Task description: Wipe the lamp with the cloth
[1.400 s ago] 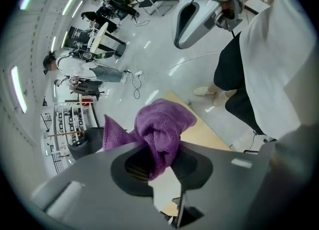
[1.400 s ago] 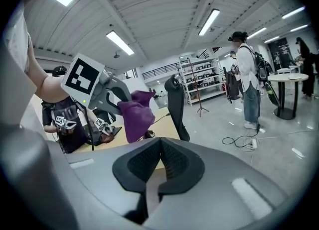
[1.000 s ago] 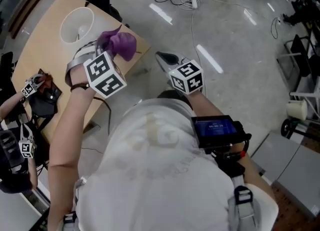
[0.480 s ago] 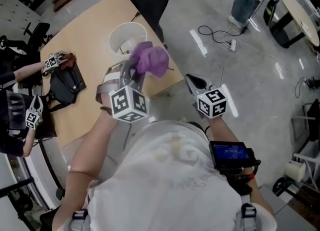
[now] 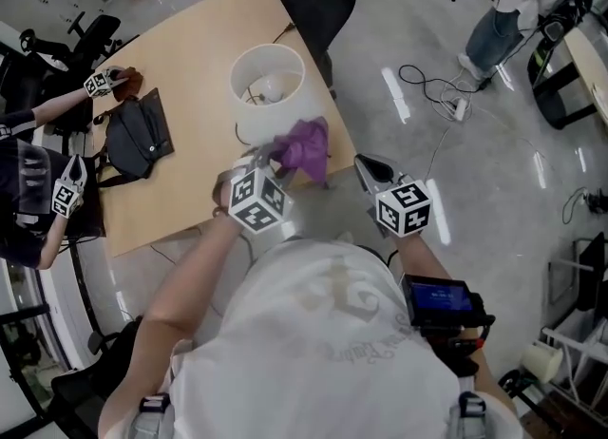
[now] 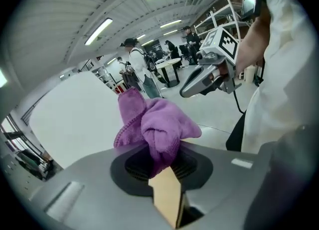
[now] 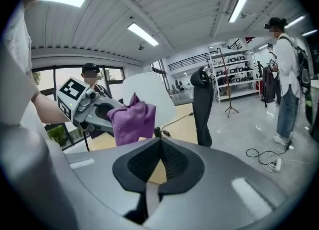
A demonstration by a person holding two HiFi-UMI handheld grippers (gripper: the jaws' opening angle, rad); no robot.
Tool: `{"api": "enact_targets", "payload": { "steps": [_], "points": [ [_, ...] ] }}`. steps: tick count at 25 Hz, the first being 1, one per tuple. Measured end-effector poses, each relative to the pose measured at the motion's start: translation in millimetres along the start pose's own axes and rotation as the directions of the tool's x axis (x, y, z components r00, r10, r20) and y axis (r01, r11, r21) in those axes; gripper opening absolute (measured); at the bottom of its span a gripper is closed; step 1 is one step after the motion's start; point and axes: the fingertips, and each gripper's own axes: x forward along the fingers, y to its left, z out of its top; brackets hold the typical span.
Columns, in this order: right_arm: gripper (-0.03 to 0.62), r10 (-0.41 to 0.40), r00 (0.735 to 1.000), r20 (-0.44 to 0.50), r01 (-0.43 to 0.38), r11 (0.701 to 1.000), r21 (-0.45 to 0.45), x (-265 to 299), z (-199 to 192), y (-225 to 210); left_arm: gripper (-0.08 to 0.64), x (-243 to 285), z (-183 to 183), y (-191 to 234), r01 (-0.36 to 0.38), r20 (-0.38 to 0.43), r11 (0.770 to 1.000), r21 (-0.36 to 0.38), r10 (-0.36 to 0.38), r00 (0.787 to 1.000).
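Left jaws: the left gripper (image 5: 277, 154) was pinching a bunched fold of the purple cloth (image 5: 306, 146). Most of the cloth stuck out beyond the tips as a loose wad.
Right jaws: the right gripper (image 5: 365, 164) had its jaws pressed together with nothing between them. It hung off the table (image 5: 190, 57), past the near right corner.
Lamp: the lamp (image 5: 269, 85), with a white drum shade open at the top, stood upright by the table's right edge, not far from the near right corner. Its cord trailed off toward that edge.
Cloth against lamp: the wad hung over the near right corner, just beside the side of the shade that faced the wearer. In the right gripper view it overlapped the shade. Whether it was touching yet could not be told.
Cloth against jaws: it was gripped at the left tips and well apart from the right tips, which pointed toward it from the side.
Step in hand: judged as the approach, bringing the cloth up to the shade before the first stroke. No wiping looked to be under way.
Next move: it likely called for pressing the wad lightly onto the shade wall and sweeping around it. The light shade might tip or slide near the edge, so the idle right gripper could steady it.
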Motion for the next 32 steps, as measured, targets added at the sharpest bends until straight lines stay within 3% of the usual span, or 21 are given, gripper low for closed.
{"api": "enact_targets", "payload": {
  "steps": [2, 4, 6, 8, 10, 12, 15, 17, 21, 24, 26, 30, 32],
  "points": [
    [0.014, 0.009, 1.000, -0.008, -0.009, 1.000, -0.001, 2, -2, -1, 0.077, 3, -10, -9, 0.042, -0.032, 0.999, -0.018, -0.042, 0.999],
    [0.014, 0.018, 1.000, -0.015, -0.018, 1.000, -0.001, 4, -5, 0, 0.077, -3, -15, -14, 0.028, -0.037, 0.999, -0.022, -0.029, 0.999],
    [0.014, 0.028, 0.999, -0.017, -0.028, 1.000, -0.005, 5, -6, 2, 0.077, -22, -9, -10, -0.026, 0.024, 0.998, -0.055, 0.028, 0.999],
    [0.014, 0.038, 0.999, -0.017, -0.038, 0.999, -0.009, 6, -6, 4, 0.077, -51, 8, 1, -0.090, 0.144, 0.989, -0.116, 0.107, 0.984],
    [0.014, 0.049, 0.999, -0.020, -0.049, 0.999, -0.014, 8, -4, 7, 0.078, -84, 25, 19, -0.163, 0.255, 0.969, -0.184, 0.207, 0.945],
    [0.014, 0.064, 0.998, -0.027, -0.065, 0.998, -0.021, 10, -5, 12, 0.078, -111, 37, 45, -0.250, 0.321, 0.932, -0.263, 0.329, 0.888],
    [0.014, 0.081, 0.996, -0.033, -0.082, 0.997, -0.012, 12, -7, 14, 0.078, -131, 45, 79, -0.332, 0.356, 0.858, -0.392, 0.474, 0.805],
    [0.014, 0.086, 0.996, -0.034, -0.086, 0.996, 0.002, 13, -8, 15, 0.078, -129, 36, 92, -0.356, 0.330, 0.813, -0.460, 0.529, 0.782],
    [0.014, 0.085, 0.996, -0.033, -0.084, 0.996, 0.029, 11, -12, 16, 0.078, -106, -1, 97, -0.303, 0.242, 0.717, -0.628, 0.550, 0.799],
    [0.014, 0.084, 0.996, -0.029, -0.082, 0.994, 0.068, 8, -16, 10, 0.079, -95, -16, 89, -0.235, 0.233, 0.665, -0.709, 0.535, 0.813],
    [0.014, 0.084, 0.996, -0.032, -0.081, 0.993, 0.084, 6, -21, 7, 0.078, -86, -29, 78, -0.220, 0.206, 0.647, -0.730, 0.515, 0.832],
    [0.014, 0.092, 0.995, -0.041, -0.088, 0.992, 0.096, 8, -23, 3, 0.080, -53, -55, 49, -0.169, 0.149, 0.643, -0.747, 0.410, 0.900],
    [0.014, 0.101, 0.994, -0.045, -0.096, 0.991, 0.098, 11, -21, 2, 0.080, -35, -68, 34, -0.121, 0.125, 0.616, -0.779, 0.342, 0.931]
  ]
}}
